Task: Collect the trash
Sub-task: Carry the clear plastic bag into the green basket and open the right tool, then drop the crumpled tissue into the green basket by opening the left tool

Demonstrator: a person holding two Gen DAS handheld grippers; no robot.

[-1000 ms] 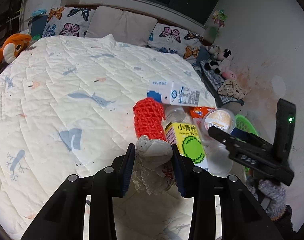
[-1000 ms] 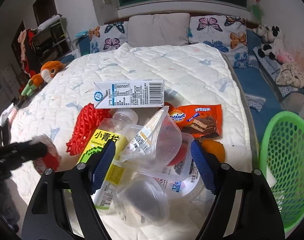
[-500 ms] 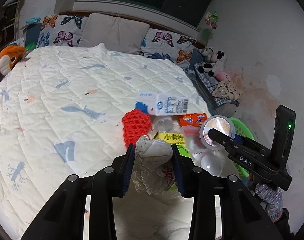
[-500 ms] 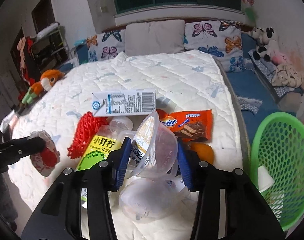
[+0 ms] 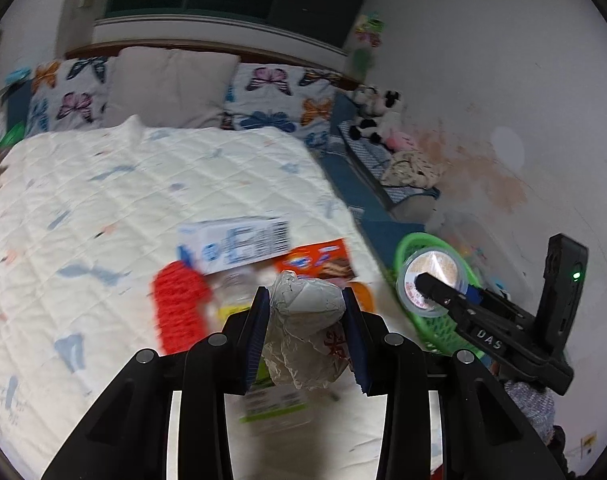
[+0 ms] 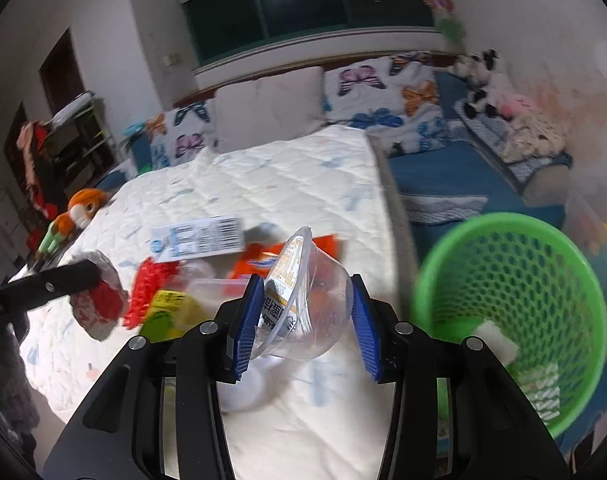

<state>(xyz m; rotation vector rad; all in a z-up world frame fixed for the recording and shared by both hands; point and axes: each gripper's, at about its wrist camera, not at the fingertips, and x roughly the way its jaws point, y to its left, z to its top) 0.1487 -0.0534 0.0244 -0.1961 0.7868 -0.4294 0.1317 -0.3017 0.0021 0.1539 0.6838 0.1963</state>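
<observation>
White quilted bed (image 6: 287, 184) carries blurred trash. Left tool (image 5: 306, 328) clamps a crumpled paper wad (image 5: 307, 320); right tool (image 6: 303, 316), just closed, clamps a clear plastic cup (image 6: 315, 300) near the green basket (image 6: 583, 280).

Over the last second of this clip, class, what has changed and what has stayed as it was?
The right gripper has just closed its jaws on the clear plastic cup, lifted it off the bed and carried it toward the green basket. The left gripper rose too, keeping its crumpled wrapper. The milk carton, red net and orange snack packet lie unmoved.
</observation>
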